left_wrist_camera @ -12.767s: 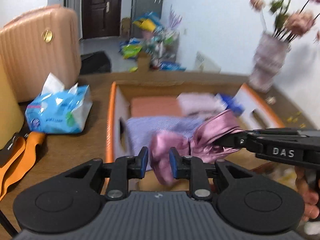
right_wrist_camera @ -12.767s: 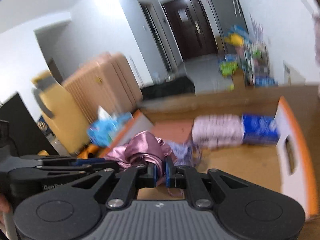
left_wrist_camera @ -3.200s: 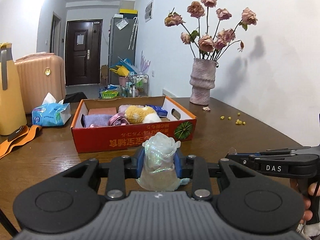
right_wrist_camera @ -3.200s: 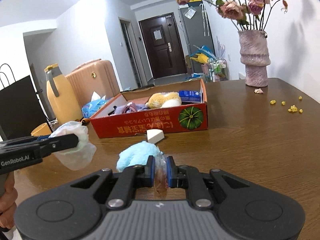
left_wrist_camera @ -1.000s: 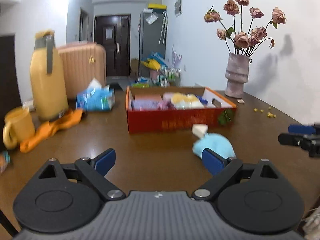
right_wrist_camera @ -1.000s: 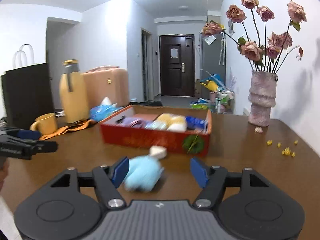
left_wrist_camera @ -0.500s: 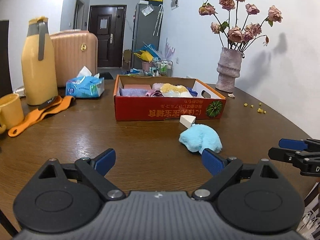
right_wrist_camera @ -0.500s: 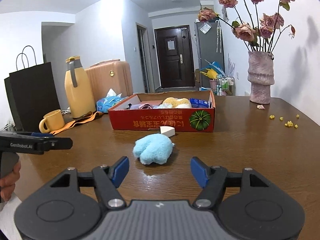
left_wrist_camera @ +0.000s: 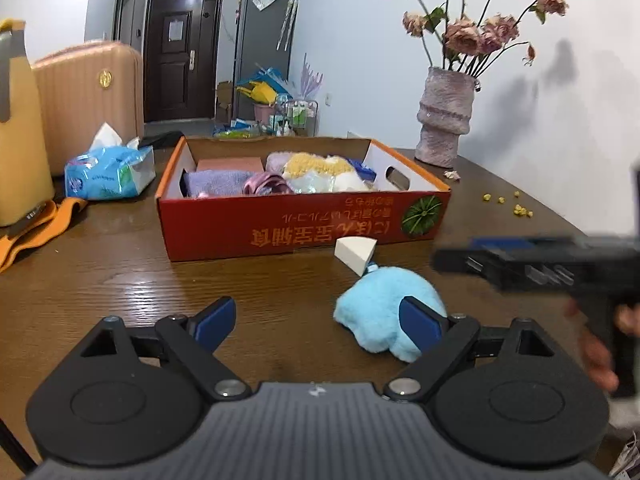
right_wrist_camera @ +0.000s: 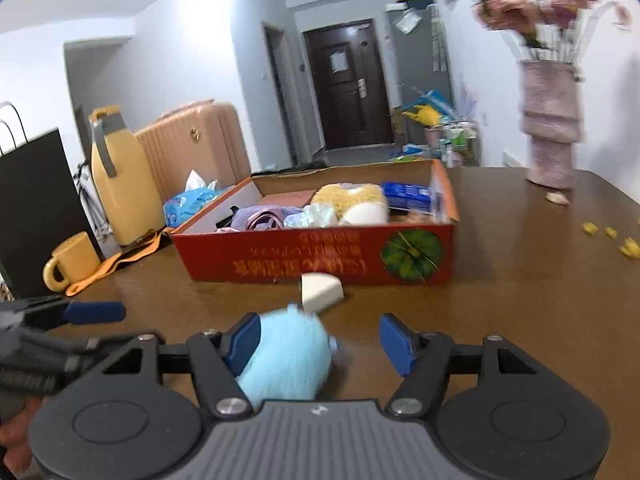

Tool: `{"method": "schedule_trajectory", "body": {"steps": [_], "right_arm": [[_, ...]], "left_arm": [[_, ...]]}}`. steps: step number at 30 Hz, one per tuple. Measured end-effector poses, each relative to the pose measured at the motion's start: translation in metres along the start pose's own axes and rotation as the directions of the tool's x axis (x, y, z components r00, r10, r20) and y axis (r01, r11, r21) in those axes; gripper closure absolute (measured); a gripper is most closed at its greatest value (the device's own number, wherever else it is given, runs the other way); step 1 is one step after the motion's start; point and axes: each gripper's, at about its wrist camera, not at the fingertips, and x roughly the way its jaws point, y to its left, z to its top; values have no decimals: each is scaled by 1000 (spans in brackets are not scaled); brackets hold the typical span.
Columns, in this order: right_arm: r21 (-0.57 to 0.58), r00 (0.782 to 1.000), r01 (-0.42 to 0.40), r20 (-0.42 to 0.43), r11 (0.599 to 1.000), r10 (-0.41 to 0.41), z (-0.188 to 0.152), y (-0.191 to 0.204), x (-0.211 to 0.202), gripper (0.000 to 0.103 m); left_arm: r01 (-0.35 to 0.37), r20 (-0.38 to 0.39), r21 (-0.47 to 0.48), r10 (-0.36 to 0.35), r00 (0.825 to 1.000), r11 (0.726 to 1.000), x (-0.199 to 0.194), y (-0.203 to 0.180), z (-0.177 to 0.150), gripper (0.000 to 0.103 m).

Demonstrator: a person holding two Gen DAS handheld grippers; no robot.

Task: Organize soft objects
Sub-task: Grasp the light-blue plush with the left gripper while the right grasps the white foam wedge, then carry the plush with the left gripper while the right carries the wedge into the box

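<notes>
Low in the right wrist frame, blue plush (right_wrist_camera: 286, 354) lay between the spread, empty right gripper (right_wrist_camera: 316, 344) | left gripper (left_wrist_camera: 318, 320) likewise spread, jaws just closing slightly, empty | likely light, squashy; pinch mid-body

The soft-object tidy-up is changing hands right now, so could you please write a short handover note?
Left gripper: open, empty, jaws just closing slightly.
Right gripper: open, the fluffy blue plush between its fingers, not yet pinched.
Red cardboard box: already holds towels, a pink satin cloth, a yellow plush and a crinkly bag.
Left to do: the blue plush and the white wedge sponge, both on the table in front of the box.
</notes>
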Motion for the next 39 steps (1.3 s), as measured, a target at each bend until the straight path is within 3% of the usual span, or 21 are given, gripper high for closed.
{"method": "schedule_trajectory", "body": {"steps": [7, 9, 10, 11, 14, 16, 18, 21, 23, 24, 25, 27, 33, 39], "right_arm": [[-18, 991, 29, -129, 999, -31, 28, 3, 97, 49], [-13, 988, 33, -150, 999, -34, 26, 3, 108, 60], [-7, 988, 26, -154, 1000, -27, 24, 2, 109, 71], [0, 989, 15, -146, 1000, -15, 22, 1, 108, 72], [13, 993, 30, -112, 999, -29, 22, -6, 92, 74], [30, 997, 48, -68, 998, -46, 20, -16, 69, 74], [62, 997, 75, -32, 995, -73, 17, -28, 43, 74], [100, 993, 119, -1, 988, -119, 7, -43, 3, 74], [119, 990, 139, 9, 983, -141, -1, -47, -18, 73], [123, 989, 148, 12, 981, -150, -6, -48, -28, 73], [123, 988, 153, 14, 981, -156, -10, -49, -35, 73], [130, 986, 165, 13, 978, -168, -18, -49, -48, 73], [126, 988, 152, 18, 980, -156, -30, -43, -67, 74], [95, 993, 100, 56, 990, -106, -40, -22, -97, 73]], "left_arm": [[-62, -26, -49, 60, 998, 997, 16, 31, -2, 13], [-68, -26, -59, 66, 997, 996, 18, 36, 1, 13], [-61, -26, -59, 60, 998, 996, 19, 35, 2, 13], [-51, -26, -56, 50, 998, 997, 20, 33, 2, 13], [19, -34, -25, -20, 999, 1000, 28, 16, 4, 12], [69, -50, 0, -69, 996, 998, 39, -2, 4, 4], [104, -71, 45, -101, 992, 994, 52, -24, 3, 3], [100, -85, 103, -91, 992, 990, 67, -52, 1, 3], [49, -83, 100, -41, 996, 994, 76, -59, 1, 3], [14, -92, 100, -5, 996, 995, 81, -61, 1, 6], [3, -89, 97, 6, 996, 995, 83, -62, 0, 20], [9, -78, 81, -3, 997, 997, 85, -62, 0, 25], [19, -50, 91, -15, 999, 996, 56, -68, 2, 29], [1, 6, 70, -1, 1000, 998, -13, -61, -11, 28]]}}
